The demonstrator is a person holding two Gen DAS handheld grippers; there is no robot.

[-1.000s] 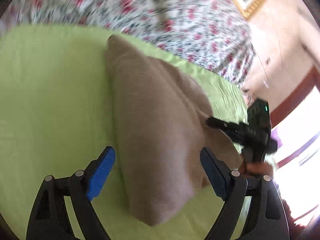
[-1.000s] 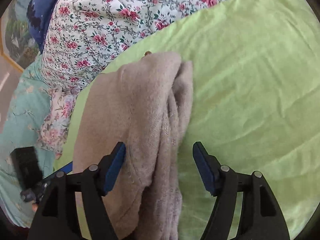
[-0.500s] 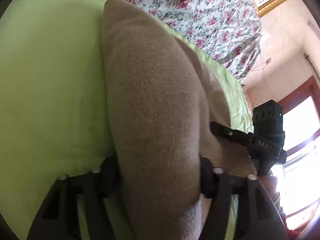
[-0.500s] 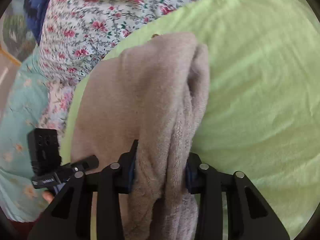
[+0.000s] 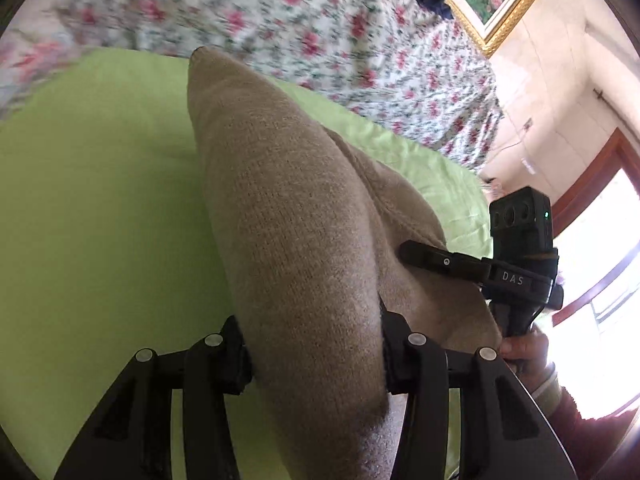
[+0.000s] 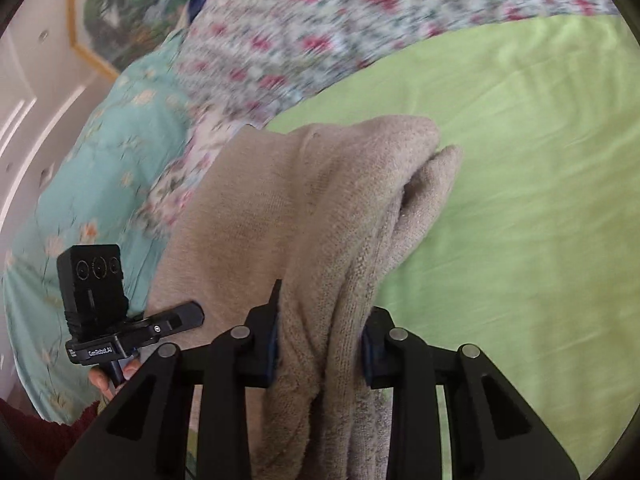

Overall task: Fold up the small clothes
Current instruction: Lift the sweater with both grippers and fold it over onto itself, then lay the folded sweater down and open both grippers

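Left gripper (image 5: 314, 354) is closing on a thick fold of the one beige knit garment (image 5: 288, 216), pads pressed into it, and the right gripper (image 6: 320, 344) is likewise closing on a bunched edge of it. Only the left view shows the window (image 5: 616, 248); only the right shows the teal quilt (image 6: 92, 184). One garment lies on one green sheet (image 6: 520, 200) over the bed, with one floral cover (image 5: 320, 28) beyond, two grippers.

A beige knitted garment (image 5: 288, 240) was bunched lengthwise between the jaws of the left gripper (image 5: 314, 354), stretching ahead of them; its other bundled edge (image 6: 340, 280) was pinched between the closing right gripper (image 6: 320, 346).
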